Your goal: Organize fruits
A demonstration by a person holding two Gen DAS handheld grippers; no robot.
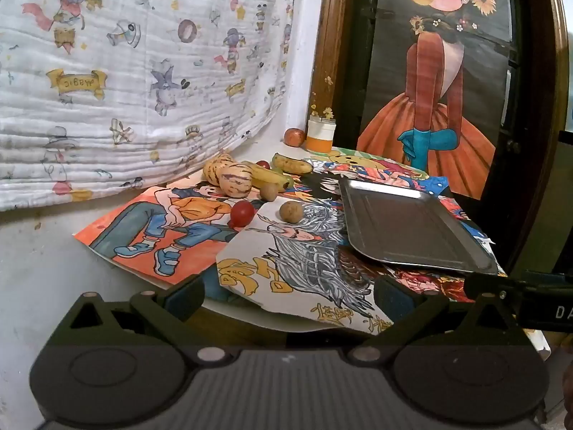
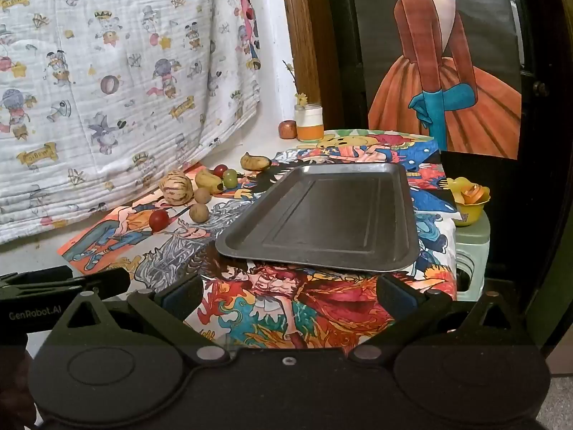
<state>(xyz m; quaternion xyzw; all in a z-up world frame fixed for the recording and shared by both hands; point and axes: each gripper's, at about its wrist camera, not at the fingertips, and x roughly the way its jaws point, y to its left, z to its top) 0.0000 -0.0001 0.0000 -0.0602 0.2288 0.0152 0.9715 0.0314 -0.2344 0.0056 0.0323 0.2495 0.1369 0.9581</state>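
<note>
Fruit is lying in a loose cluster at centre-left of the left wrist view — striped melons [image 1: 229,177], bananas [image 1: 292,164], a red tomato [image 1: 242,213], two brown round fruits [image 1: 290,211]. Right of them the metal tray [image 1: 412,222] is sitting bare. Both the left gripper [image 1: 290,297] and the right gripper [image 2: 290,295] are hanging spread wide, gripping nothing. Probably best: starting with the nearest small fruit, approaching squarely, closing gently — round pieces may roll.

The scene was viewed from two low wrist cameras, angled slightly downward from the table's near edge. The metal tray [image 1: 412,225] [image 2: 322,215] and fruit pile [image 1: 243,179] [image 2: 193,193] were shared by both, seen from the left and the right.
</note>
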